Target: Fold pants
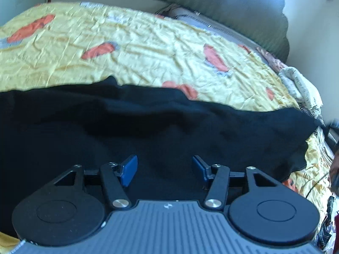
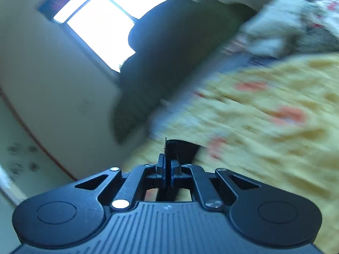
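Observation:
Black pants (image 1: pixel 148 127) lie spread across a yellow bedspread (image 1: pixel 137 48) with red shapes. In the left wrist view my left gripper (image 1: pixel 164 169) is open just above the pants, its blue pads wide apart and empty. In the right wrist view my right gripper (image 2: pixel 168 167) is shut on a small piece of the black pants (image 2: pixel 182 150), which sticks out past the fingertips. That view is motion-blurred and tilted, with the bedspread (image 2: pixel 264 116) to the right.
A dark green pillow or blanket (image 1: pixel 233 6) lies at the head of the bed by the wall. White patterned cloth (image 1: pixel 300 84) is bunched at the bed's right edge. A bright window (image 2: pixel 101 25) is in the wall beyond.

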The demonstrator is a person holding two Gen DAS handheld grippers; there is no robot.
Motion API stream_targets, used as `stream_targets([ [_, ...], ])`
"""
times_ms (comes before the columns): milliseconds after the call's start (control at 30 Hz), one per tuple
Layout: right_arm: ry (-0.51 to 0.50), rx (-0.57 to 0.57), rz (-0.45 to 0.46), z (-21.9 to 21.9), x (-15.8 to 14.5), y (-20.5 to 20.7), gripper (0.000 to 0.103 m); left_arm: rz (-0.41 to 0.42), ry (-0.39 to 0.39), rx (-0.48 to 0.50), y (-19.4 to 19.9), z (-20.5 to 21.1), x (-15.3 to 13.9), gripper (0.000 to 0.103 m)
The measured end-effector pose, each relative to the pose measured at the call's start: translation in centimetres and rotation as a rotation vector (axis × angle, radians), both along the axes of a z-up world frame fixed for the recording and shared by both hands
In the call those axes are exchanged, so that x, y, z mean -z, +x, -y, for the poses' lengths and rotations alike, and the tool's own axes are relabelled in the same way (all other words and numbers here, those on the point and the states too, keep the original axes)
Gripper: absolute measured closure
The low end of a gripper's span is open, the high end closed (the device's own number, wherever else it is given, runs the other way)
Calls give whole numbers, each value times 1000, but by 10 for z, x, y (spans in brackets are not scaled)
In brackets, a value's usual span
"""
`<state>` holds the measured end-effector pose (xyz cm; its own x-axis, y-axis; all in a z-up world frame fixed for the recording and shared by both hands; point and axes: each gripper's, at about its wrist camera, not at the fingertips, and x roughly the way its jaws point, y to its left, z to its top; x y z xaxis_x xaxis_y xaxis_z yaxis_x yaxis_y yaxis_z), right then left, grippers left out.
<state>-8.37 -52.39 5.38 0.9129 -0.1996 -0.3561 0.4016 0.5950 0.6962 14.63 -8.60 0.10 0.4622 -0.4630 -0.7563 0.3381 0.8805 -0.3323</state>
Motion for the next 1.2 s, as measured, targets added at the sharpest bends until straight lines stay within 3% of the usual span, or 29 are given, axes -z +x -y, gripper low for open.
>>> stream_targets([
  [100, 107, 63, -159, 15, 46, -19, 98, -21, -5, -2, 3, -2, 2, 44],
  [167, 140, 84, -160, 16, 54, -26, 98, -7, -7, 4, 0, -3, -3, 44],
  [367, 18, 63, -16, -2, -4, -46, 98, 40, -6, 17, -7, -2, -14, 43],
  [433, -1, 86, -71, -3, 0, -53, 98, 25, 1, 19, -8, -1, -9, 43],
  [567, 61, 134, -204, 6, 46, -69, 98, 0, 10, 37, -7, -1, -5, 43],
  [700, 34, 103, -309, -2, 57, -69, 97, 19, 25, 64, -9, 7, -8, 43],
  [767, 5, 130, -380, -5, 55, -67, 89, 18, 18, 74, -12, 8, -9, 42],
  [833, -46, 192, -390, -9, 49, -71, 75, 19, 23, 74, -14, 10, -8, 42],
  [900, -37, 210, -330, -17, 41, -84, 51, 12, 26, 74, -13, 14, -6, 42],
  [933, 4, 168, -283, -19, 41, -88, 31, 5, 23, 75, -13, 16, -5, 42],
  [1000, 87, 111, -218, -25, 46, -91, 30, -3, 14, 76, -13, 20, -4, 42],
  [1100, 138, 93, -204, -29, 57, -85, 30, 11, 17, 89, -16, 27, -5, 42],
  [1200, 272, 87, -156, -24, 79, -83, 31, 41, 41, 86, -16, 35, -6, 42],
])
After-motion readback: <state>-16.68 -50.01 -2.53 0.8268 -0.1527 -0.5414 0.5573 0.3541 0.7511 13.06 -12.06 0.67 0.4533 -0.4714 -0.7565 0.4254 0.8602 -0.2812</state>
